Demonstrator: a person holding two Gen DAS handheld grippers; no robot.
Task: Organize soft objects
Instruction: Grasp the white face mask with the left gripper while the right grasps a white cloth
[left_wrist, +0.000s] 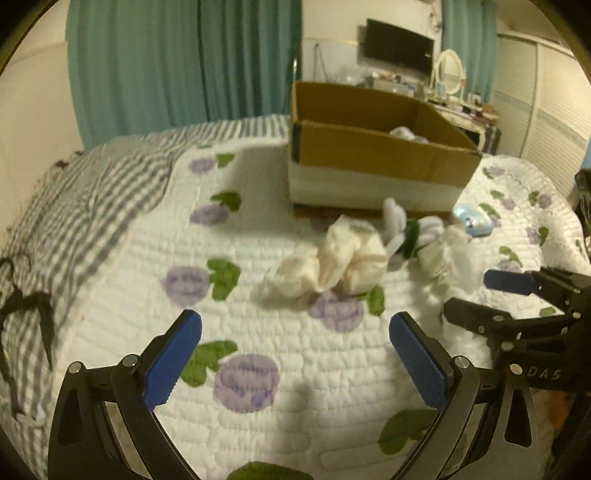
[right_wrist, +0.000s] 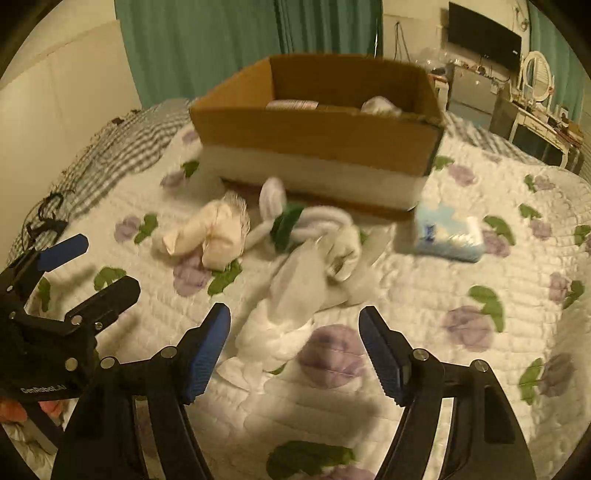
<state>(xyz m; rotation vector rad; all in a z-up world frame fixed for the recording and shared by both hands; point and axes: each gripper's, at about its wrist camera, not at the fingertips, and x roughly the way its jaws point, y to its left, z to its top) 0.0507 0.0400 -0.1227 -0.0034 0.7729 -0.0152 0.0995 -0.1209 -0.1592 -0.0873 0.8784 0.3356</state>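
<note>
A cardboard box (left_wrist: 373, 155) (right_wrist: 317, 136) stands on the bed and holds a white soft item (left_wrist: 404, 133) (right_wrist: 380, 105). In front of it lie a cream cloth bundle (left_wrist: 332, 264) (right_wrist: 210, 236), a white-and-green plush (left_wrist: 410, 230) (right_wrist: 295, 221), a white cloth (right_wrist: 295, 299) (left_wrist: 448, 254) and a blue tissue pack (left_wrist: 476, 219) (right_wrist: 448, 232). My left gripper (left_wrist: 295, 332) is open and empty, short of the cream bundle. My right gripper (right_wrist: 293, 325) is open, with the near end of the white cloth between its fingers, not gripped. Each gripper shows in the other's view, the right (left_wrist: 476, 295) and the left (right_wrist: 99, 266).
The bed has a white quilt with purple flowers (left_wrist: 243, 380) (right_wrist: 469, 325) and a grey checked sheet (left_wrist: 81, 206) at the left. Teal curtains (left_wrist: 184, 62), a dark screen (left_wrist: 399, 46) and a cluttered dresser with an oval mirror (left_wrist: 448, 72) stand behind the bed.
</note>
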